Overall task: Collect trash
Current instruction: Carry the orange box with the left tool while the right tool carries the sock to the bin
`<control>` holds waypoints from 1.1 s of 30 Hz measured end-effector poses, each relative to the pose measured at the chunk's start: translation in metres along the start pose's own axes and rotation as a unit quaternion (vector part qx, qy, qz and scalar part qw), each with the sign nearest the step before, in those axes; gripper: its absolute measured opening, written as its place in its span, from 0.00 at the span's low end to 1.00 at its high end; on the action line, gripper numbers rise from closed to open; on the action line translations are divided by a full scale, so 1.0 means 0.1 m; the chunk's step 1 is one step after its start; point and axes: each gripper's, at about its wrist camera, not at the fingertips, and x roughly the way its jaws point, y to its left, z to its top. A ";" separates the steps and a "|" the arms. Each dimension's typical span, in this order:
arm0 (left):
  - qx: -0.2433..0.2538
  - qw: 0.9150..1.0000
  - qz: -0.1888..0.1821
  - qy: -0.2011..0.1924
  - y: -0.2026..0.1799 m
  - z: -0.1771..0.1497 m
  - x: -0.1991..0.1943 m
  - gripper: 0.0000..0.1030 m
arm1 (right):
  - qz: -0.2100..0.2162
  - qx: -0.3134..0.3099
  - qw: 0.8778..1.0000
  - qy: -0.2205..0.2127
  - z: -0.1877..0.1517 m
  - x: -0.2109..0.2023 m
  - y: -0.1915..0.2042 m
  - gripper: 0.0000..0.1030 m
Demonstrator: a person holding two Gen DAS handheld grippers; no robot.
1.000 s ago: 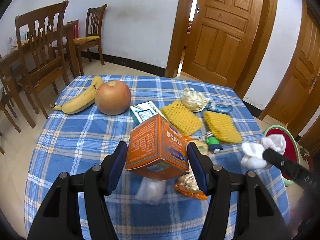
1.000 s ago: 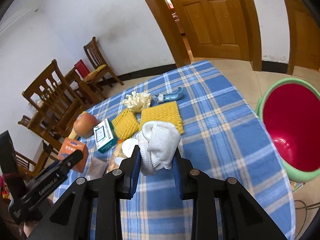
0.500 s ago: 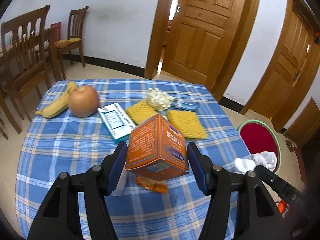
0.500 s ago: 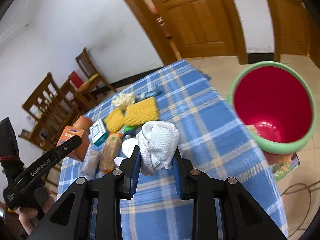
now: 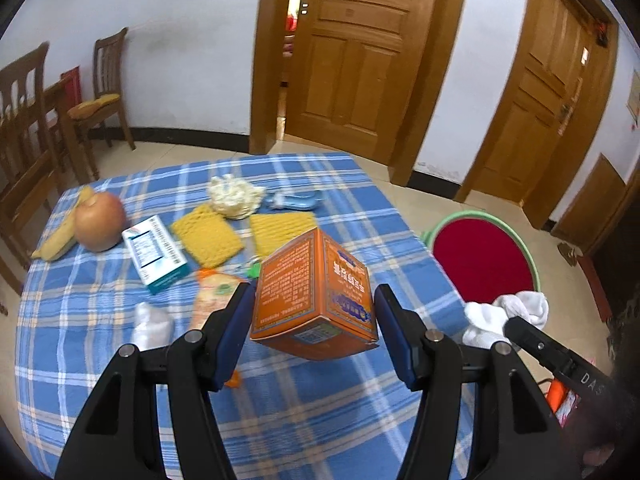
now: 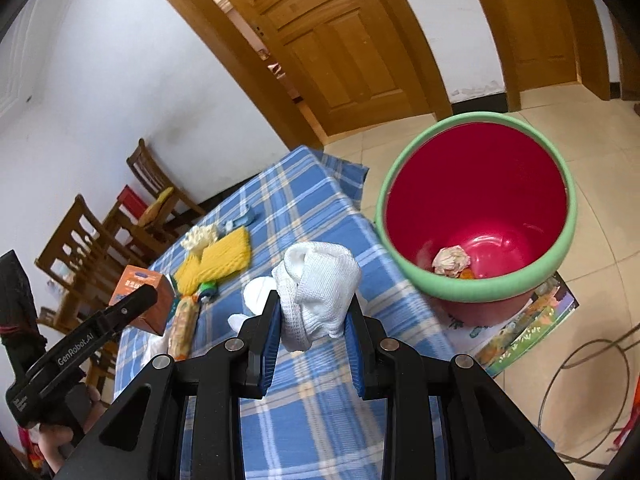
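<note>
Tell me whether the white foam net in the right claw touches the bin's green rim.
Apart. In the right wrist view the white foam net, clamped in the right claw, sits over the tablecloth, with blue cloth showing between it and the bin's green rim.

We see an orange box [image 5: 314, 302] tilted above the cloth; a crumpled white wad [image 6: 316, 288] near the red bin [image 6: 476, 216].

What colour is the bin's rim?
Green, around a red inside; the bin shows best in the right wrist view.
</note>
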 end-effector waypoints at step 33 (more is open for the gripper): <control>0.133 0.987 -0.079 0.046 -1.67 0.16 0.94 0.60 | -0.096 0.061 0.993 -0.043 0.50 -0.16 -1.22 0.31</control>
